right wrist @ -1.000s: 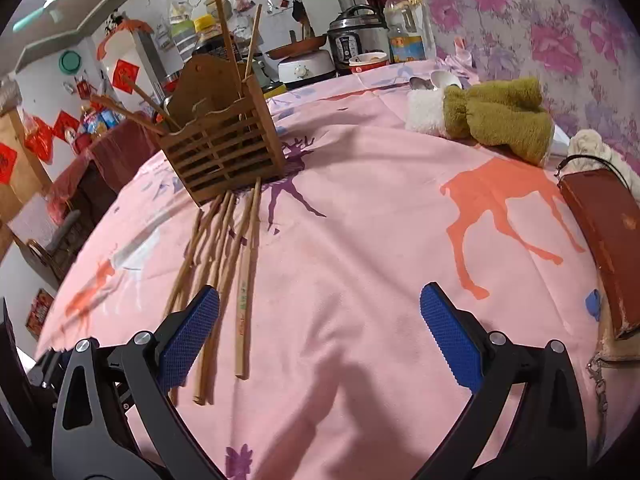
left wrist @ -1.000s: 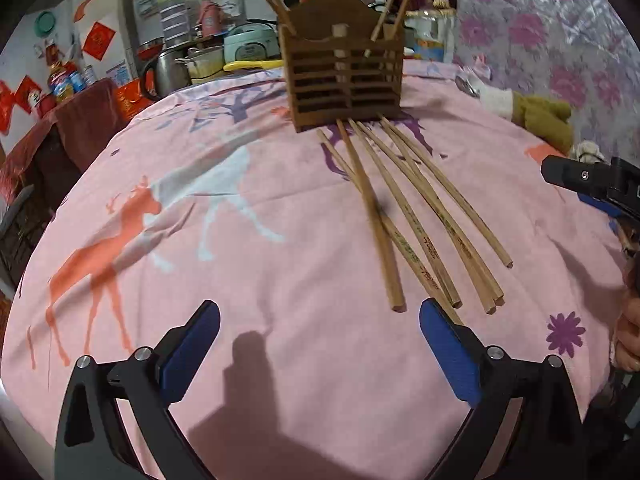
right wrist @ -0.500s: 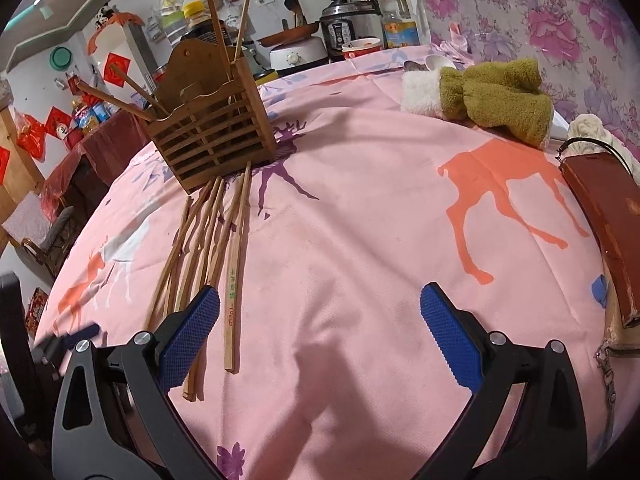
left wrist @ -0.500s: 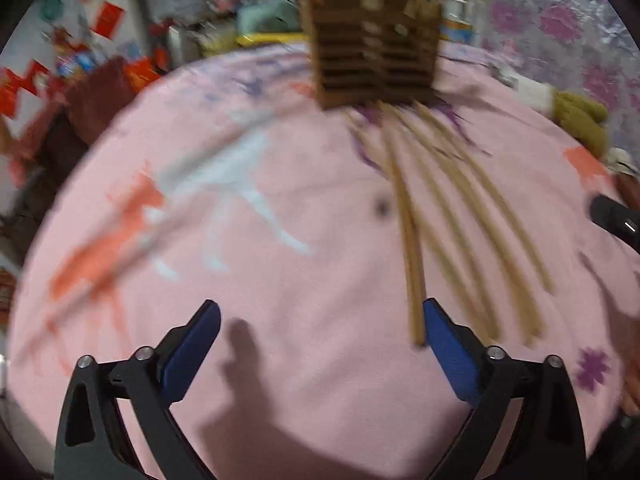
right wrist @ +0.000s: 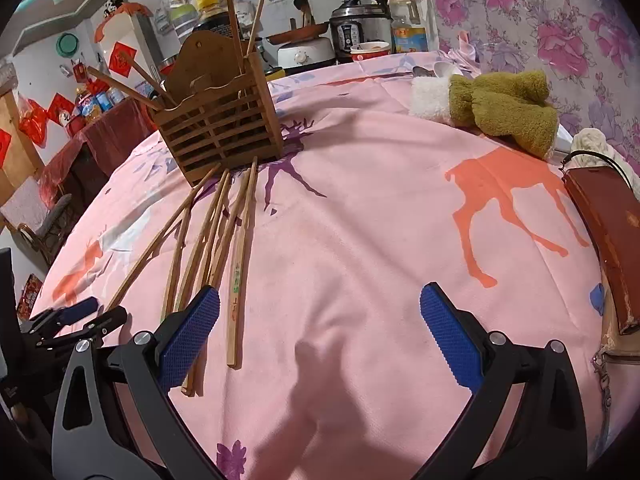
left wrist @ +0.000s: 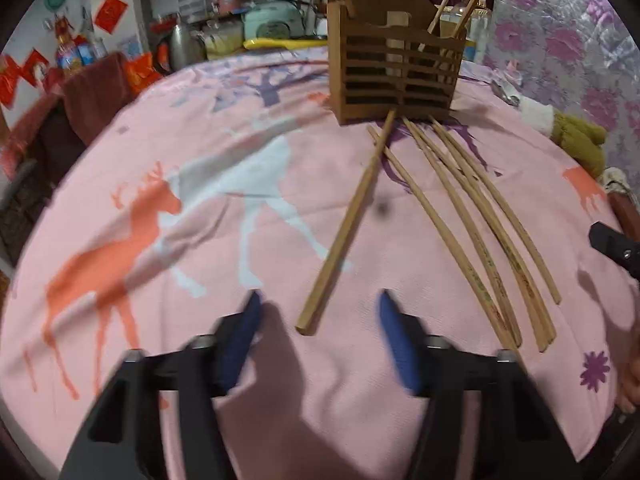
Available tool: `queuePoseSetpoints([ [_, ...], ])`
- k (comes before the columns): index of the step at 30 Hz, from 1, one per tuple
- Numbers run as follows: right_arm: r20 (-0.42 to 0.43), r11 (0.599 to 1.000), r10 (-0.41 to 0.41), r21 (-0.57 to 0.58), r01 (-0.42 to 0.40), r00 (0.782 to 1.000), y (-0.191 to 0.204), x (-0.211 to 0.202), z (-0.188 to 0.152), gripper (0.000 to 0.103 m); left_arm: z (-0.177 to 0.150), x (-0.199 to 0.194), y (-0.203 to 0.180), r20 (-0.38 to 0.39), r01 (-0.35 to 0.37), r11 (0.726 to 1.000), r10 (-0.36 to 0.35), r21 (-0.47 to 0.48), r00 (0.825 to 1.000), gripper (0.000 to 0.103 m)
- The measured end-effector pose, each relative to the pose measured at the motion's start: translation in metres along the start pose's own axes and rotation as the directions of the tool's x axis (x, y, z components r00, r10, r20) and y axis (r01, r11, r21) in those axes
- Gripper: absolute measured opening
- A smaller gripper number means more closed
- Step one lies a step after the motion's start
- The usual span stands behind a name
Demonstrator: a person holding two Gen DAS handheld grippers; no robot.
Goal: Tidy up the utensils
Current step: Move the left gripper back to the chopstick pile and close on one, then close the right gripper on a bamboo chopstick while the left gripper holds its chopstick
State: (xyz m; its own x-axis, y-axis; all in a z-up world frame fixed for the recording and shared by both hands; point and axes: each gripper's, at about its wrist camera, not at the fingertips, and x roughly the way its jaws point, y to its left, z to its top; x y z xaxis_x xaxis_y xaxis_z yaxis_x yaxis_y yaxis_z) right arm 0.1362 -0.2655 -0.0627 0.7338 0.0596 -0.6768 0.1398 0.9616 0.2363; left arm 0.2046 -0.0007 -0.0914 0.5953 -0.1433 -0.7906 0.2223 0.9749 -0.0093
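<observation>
A slatted wooden holder point(left wrist: 396, 76) point(right wrist: 220, 128) stands on the pink tablecloth with a few chopsticks upright in it. Several loose chopsticks point(left wrist: 472, 232) point(right wrist: 224, 240) fan out from its base. One chopstick point(left wrist: 348, 224) lies angled apart from the rest, and its near end sits between the blue pads of my left gripper point(left wrist: 320, 320) point(right wrist: 76, 320). Those jaws are closing, and the pads stand clear of the stick. My right gripper point(right wrist: 320, 332) hangs open over bare cloth, its left finger point(right wrist: 192, 332) over the near ends of the loose chopsticks.
A green and white plush mitten point(right wrist: 492, 108) lies at the far right of the table point(right wrist: 380, 216), and a reddish-brown case point(right wrist: 608, 236) at its right edge. Pots, a rice cooker point(right wrist: 356, 36) and bottles crowd the counter behind.
The left gripper's jaws have narrowed from wide open and it has moved toward the chopsticks. The leftmost chopstick's near end has swung left, away from the others. The right gripper held still.
</observation>
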Motion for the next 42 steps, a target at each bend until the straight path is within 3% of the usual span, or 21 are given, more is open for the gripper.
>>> queuePoseSetpoints([
  [5, -0.007, 1.0, 0.002, 0.0, -0.002, 1.0, 0.0, 0.001, 0.0, 0.097, 0.002, 0.001, 0.013, 0.014, 0.053, 0.996, -0.052, -0.065, 0.999, 0.032],
  [7, -0.007, 1.0, 0.002, -0.002, -0.002, 1.0, 0.0, 0.001, 0.0, 0.097, 0.001, 0.001, 0.011, 0.014, 0.041, 0.998, -0.04, -0.057, 0.999, 0.013],
  [16, -0.005, 1.0, 0.008, -0.019, -0.008, 1.0, 0.003, 0.001, -0.001, 0.097, -0.022, -0.017, 0.03, 0.034, -0.021, 0.995, 0.024, -0.094, 0.999, 0.009],
  [22, 0.044, 0.978, 0.009, -0.21, 0.0, 0.999, 0.032, -0.016, -0.019, 0.095, -0.028, -0.019, 0.029, 0.073, -0.018, 0.993, 0.027, -0.12, 0.997, 0.009],
  [25, 0.081, 0.943, 0.007, -0.333, 0.021, 0.997, 0.051, -0.024, -0.034, 0.088, -0.03, -0.019, 0.027, 0.09, -0.025, 0.993, 0.036, -0.117, 0.995, 0.009],
  [28, 0.068, 0.919, 0.018, -0.394, 0.01, 0.998, 0.062, -0.022, -0.039, 0.068, -0.031, -0.019, 0.028, 0.095, -0.022, 0.993, 0.034, -0.119, 0.995, 0.009],
  [30, 0.038, 0.922, 0.021, -0.387, -0.005, 0.999, 0.06, -0.017, -0.037, 0.046, -0.031, -0.02, 0.029, 0.095, -0.014, 0.992, 0.026, -0.125, 0.995, 0.009],
  [32, 0.013, 0.929, 0.023, -0.37, -0.017, 1.0, 0.056, -0.014, -0.034, 0.038, -0.031, -0.02, 0.03, 0.097, -0.01, 0.992, 0.022, -0.128, 0.995, 0.009],
  [37, -0.038, 0.932, 0.043, -0.36, -0.054, 0.998, 0.06, -0.006, -0.035, 0.036, -0.031, -0.02, 0.028, 0.101, -0.015, 0.993, 0.027, -0.12, 0.995, 0.011],
  [40, -0.072, 0.924, 0.044, -0.377, -0.068, 0.996, 0.067, 0.001, -0.039, 0.036, -0.031, -0.02, 0.026, 0.102, -0.006, 0.994, 0.018, -0.112, 0.995, 0.018],
  [41, -0.089, 0.923, 0.039, -0.379, -0.07, 0.995, 0.067, 0.005, -0.04, 0.03, -0.031, -0.02, 0.023, 0.104, -0.006, 0.994, 0.017, -0.105, 0.994, 0.02],
  [42, -0.108, 0.924, 0.044, -0.373, -0.081, 0.993, 0.066, 0.008, -0.04, 0.01, -0.031, -0.02, 0.021, 0.106, -0.012, 0.995, 0.022, -0.096, 0.994, 0.022],
])
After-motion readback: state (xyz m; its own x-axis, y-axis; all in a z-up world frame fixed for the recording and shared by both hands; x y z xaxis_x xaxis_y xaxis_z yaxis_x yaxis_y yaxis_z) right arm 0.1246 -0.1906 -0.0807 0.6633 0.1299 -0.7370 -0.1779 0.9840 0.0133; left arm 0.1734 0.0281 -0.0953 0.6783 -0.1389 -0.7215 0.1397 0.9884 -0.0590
